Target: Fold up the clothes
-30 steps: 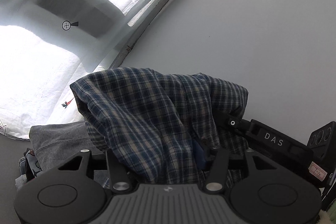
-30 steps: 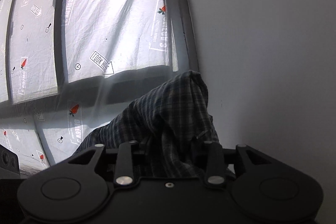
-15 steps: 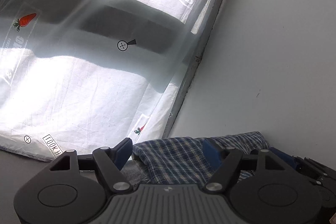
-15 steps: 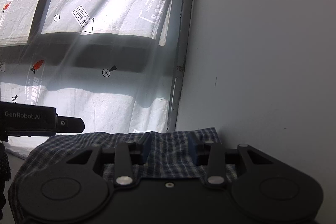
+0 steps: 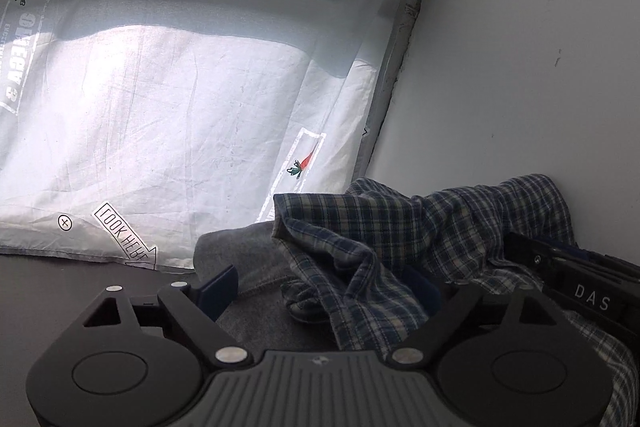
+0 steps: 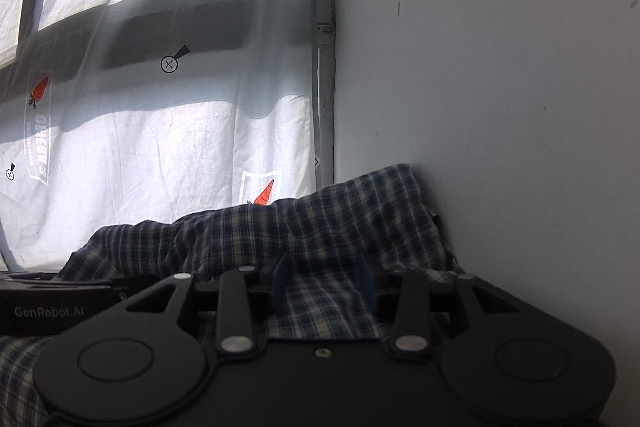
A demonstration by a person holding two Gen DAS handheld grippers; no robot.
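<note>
The blue-and-white plaid shirt (image 5: 400, 227) lies crumpled low against the wall, partly on a folded grey garment (image 5: 240, 251). My left gripper (image 5: 320, 289) stands over it with its jaws opening wide. A fold of plaid runs between them, and neither blue pad presses on it. My right gripper (image 6: 324, 281) sits low on the plaid shirt (image 6: 320, 227). Its jaws are opening a little, flat cloth lies between its pads (image 6: 280, 277), and they do not pinch it. Each gripper's body shows in the other's view, the right gripper (image 5: 580, 299) and the left gripper (image 6: 52, 307).
A white sheet printed with carrots and arrows (image 5: 160, 107) covers the bright window behind. A grey window post (image 6: 324, 67) meets the plain grey wall (image 6: 500, 87) on the right. A dark surface (image 5: 60, 279) lies at the lower left.
Both grippers came down with the shirt, which was held up bunched and now rests low on the grey garment. The left jaws spread apart and let the cloth go.
</note>
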